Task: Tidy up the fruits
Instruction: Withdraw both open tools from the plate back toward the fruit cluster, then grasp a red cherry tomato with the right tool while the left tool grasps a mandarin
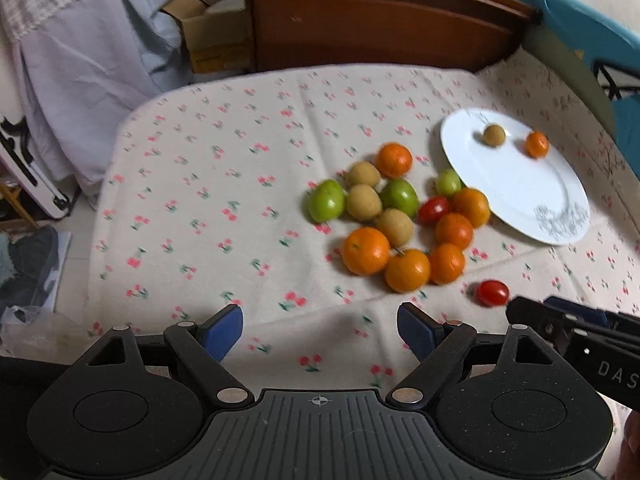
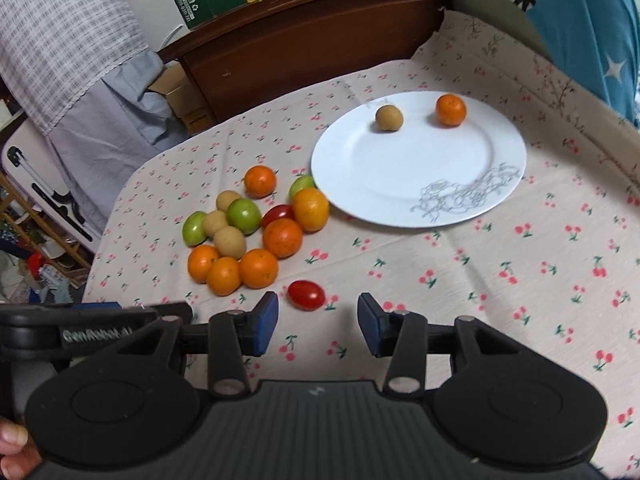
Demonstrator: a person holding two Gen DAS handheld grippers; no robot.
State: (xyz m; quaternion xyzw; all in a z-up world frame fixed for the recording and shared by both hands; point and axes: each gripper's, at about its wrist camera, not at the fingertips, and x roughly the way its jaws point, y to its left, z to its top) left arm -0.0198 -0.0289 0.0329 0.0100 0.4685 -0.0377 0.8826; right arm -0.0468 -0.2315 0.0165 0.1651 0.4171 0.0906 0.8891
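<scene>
A pile of oranges (image 1: 366, 251), green fruits (image 1: 326, 201), tan round fruits (image 1: 363, 202) and a red tomato (image 1: 434, 209) lies on the cherry-print tablecloth (image 1: 200, 200). To its right a white plate (image 1: 500, 184) (image 2: 400, 168) holds one tan fruit (image 2: 389, 117) and one small orange (image 2: 451, 109). A lone red tomato (image 2: 306, 295) (image 1: 492, 292) lies just ahead of my right gripper (image 2: 318, 304), nearer its left finger; its pads stand apart and touch nothing. My left gripper (image 1: 320, 316) hovers wide open and empty, near side of the pile.
A dark wooden cabinet (image 1: 360, 20) stands behind the table, with cardboard boxes (image 1: 212, 32) and a hanging pale cloth (image 1: 80, 60) to the left. Blue fabric (image 2: 580, 20) borders the far right. The table's left edge drops off to floor clutter (image 2: 40, 272).
</scene>
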